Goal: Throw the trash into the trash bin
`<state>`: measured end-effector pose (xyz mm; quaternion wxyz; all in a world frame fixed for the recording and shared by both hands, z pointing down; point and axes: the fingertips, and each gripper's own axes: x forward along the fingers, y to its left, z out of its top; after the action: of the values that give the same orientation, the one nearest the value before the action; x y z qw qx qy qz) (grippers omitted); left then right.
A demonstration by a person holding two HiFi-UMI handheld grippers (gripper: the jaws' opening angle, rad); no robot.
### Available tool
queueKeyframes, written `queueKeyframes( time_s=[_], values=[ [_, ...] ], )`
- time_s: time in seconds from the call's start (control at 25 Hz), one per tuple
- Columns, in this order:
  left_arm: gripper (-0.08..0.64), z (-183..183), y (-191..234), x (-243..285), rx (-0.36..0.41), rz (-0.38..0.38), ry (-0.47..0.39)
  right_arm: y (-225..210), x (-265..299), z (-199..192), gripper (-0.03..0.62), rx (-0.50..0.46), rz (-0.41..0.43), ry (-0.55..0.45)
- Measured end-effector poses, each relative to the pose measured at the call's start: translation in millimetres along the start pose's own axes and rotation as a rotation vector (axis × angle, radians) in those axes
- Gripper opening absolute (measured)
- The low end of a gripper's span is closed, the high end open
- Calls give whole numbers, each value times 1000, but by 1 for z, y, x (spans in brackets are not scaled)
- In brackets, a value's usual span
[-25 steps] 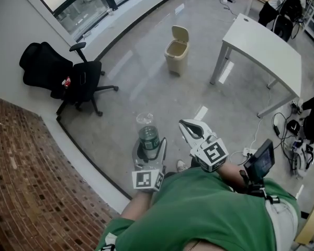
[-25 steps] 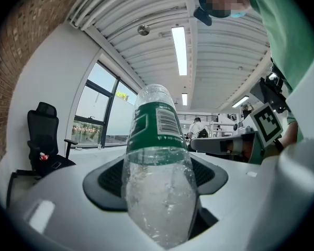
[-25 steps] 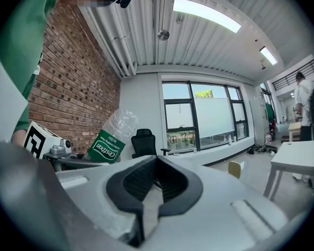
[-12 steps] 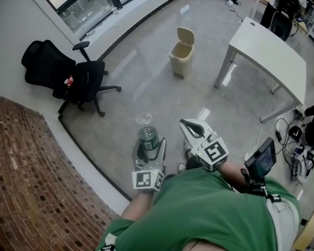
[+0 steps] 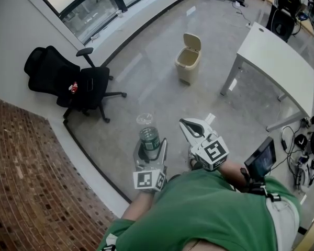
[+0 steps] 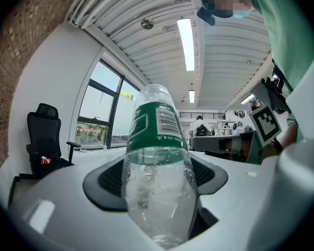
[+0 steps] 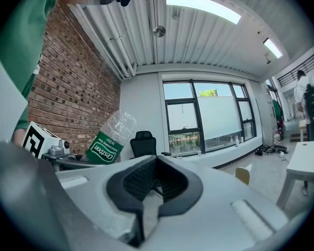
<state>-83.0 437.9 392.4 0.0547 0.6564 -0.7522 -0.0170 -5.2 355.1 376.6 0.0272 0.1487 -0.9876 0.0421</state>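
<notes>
In the left gripper [image 5: 149, 151], the jaws clamp a plastic bottle [image 5: 149, 138]. The right gripper [image 5: 190, 128] has its jaws together. The trash bin [image 5: 188, 61] stands well apart.

Open floor [image 5: 157, 90] straight ahead to trash bin [image 5: 188, 67]; office chair [image 5: 89, 85] off left, white table [image 5: 277, 61] off right.

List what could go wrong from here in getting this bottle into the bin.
1. The left tongs hold the bottle by its clear end, most of it sticking out past them; the smooth plastic might slip or swing loose on the way.
2. The trash bin stands well off across the floor, its opening small and its lid raised; a throw from here would likely miss or bounce off the lid.
</notes>
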Motion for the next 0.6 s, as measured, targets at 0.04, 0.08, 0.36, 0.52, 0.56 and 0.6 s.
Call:
queueKeyframes(
  time_s=[0.04,0.08,0.36,0.52,0.56,0.6],
  values=[
    [337,1,1,7,2,1,2,-6,4,1,3,4,0,-1],
    [337,1,2,14,4,3,4,-12,8,1,3,4,1,-1],
    [337,7,8,63,8,21,2,-54,35,6,3,5,15,-10],
    [337,6,8,90,14,25,0,-78,47,7,3,7,20,-15],
    [337,6,8,95,17,26,1,-83,49,7,3,8,20,-18],
    [337,6,8,100,19,28,1,-88,50,7,3,8,20,-20]
  ],
)
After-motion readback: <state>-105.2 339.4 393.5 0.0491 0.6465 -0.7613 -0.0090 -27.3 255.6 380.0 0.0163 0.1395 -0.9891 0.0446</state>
